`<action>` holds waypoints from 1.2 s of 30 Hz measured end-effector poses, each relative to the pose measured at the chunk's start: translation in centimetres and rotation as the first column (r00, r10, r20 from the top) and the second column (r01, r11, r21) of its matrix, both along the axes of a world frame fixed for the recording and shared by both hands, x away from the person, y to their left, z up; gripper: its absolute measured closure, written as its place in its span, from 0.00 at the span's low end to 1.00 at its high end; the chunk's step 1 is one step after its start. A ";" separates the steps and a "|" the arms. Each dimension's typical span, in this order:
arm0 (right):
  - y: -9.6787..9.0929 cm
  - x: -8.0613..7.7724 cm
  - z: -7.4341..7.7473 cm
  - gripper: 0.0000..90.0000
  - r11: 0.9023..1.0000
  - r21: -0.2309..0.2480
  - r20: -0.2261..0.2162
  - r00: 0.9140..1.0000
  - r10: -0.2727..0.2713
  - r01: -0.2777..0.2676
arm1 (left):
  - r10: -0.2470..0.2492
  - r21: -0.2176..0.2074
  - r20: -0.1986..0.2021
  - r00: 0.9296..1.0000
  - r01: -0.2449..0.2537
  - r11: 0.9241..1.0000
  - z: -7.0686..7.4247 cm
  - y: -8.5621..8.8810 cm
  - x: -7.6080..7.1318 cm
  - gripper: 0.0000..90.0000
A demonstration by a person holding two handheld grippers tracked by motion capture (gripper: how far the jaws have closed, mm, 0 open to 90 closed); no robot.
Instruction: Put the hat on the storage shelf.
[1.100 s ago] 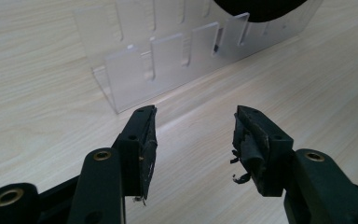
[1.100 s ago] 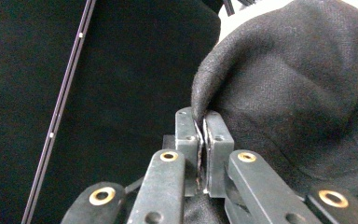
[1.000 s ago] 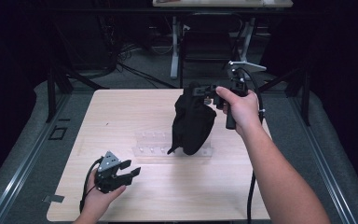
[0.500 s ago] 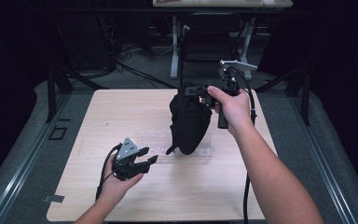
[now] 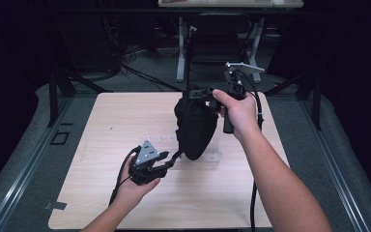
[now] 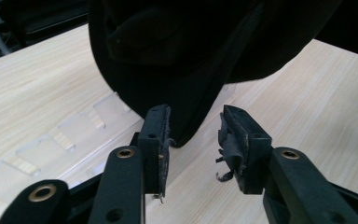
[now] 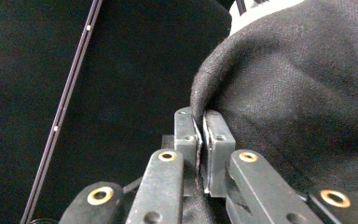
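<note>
Black cloth (image 5: 195, 126) hangs above the worktop (image 5: 101, 125), lifted clear except perhaps its lowest tip, which reaches down to the clear plastic tray (image 5: 207, 157) lying flat on the wood; contact there cannot be told.

Right claw (image 5: 198, 93): closed on the cloth's upper edge, at about 12 o'clock of the hanging bundle. The right gripper view confirms a fold of fabric (image 7: 279, 93) pinched between the 2 jaws. The lift therefore looks done.

Left claw (image 5: 166, 162): open, holding nothing. It sits low over the worktop at roughly 8 o'clock from the cloth's bottom tip, near but apart. In the left gripper view the hanging point of the cloth (image 6: 186, 84) lies just beyond and between the spread jaws.

Judgement: second grip not yet made. Remaining appears to be advancing the left claw slightly, closing on the lower tip, then spreading or folding the cloth.
</note>
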State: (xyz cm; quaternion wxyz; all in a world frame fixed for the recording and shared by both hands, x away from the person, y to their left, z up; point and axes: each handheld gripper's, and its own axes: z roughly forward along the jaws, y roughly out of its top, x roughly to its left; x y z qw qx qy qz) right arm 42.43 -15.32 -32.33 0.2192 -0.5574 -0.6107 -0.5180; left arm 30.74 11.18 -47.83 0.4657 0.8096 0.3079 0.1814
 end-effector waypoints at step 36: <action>-1.4 -1.0 0.4 0.76 0.999 0.035 0.037 0.999 0.004 -0.006 | -0.036 0.134 0.107 0.994 0.022 0.991 -0.2 -0.2 0.0 0.95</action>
